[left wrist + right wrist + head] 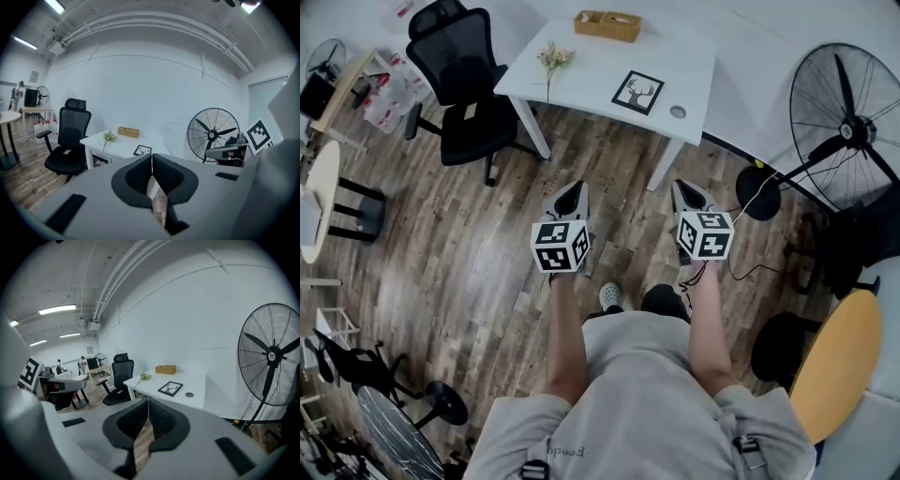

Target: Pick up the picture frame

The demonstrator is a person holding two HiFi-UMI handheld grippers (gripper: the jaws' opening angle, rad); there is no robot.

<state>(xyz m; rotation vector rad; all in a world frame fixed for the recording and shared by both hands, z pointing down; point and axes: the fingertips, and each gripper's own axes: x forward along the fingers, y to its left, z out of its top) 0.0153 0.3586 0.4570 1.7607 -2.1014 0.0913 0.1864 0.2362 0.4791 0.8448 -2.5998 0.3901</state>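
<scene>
The picture frame (637, 92), black-edged with a deer-head silhouette on white, lay flat by the white table's (600, 70) near edge. The left gripper (577, 190) and right gripper (682, 190) were pressed together, empty.

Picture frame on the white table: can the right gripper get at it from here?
Probably not yet. The right gripper is shut and hangs over the floor, short of the table. Nothing blocks the picture frame, so stepping closer should do.
</scene>
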